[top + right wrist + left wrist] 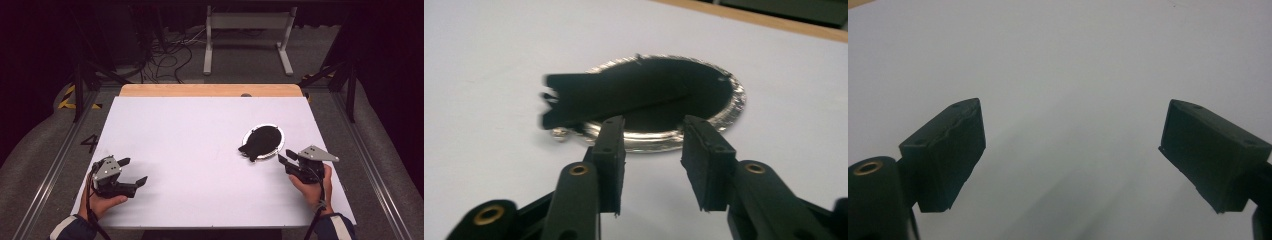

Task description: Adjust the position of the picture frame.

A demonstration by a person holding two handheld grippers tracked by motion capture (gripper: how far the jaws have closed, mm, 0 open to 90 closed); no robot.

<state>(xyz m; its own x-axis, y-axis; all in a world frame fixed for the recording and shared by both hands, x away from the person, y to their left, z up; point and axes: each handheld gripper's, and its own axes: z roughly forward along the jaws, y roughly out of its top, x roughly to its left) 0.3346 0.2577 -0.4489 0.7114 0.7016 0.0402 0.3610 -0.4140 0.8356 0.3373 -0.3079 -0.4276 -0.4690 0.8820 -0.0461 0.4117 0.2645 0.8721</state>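
Note:
A flat black piece with a jagged tail end lies on a shiny silver plate on the right part of the white table. In the right gripper view the black piece covers most of the plate, and its tail sticks out past the rim. My right gripper sits just in front of the plate. Seen up close, the right gripper has its jaws partly apart, tips at the near rim, nothing pressed between them. My left gripper rests at the front left, and in its own view the left gripper is wide open over bare table.
A wooden strip runs along the table's far edge. Beyond it stand a white metal frame and loose cables on the floor. Metal rails flank both sides of the table. White surface stretches between the two grippers.

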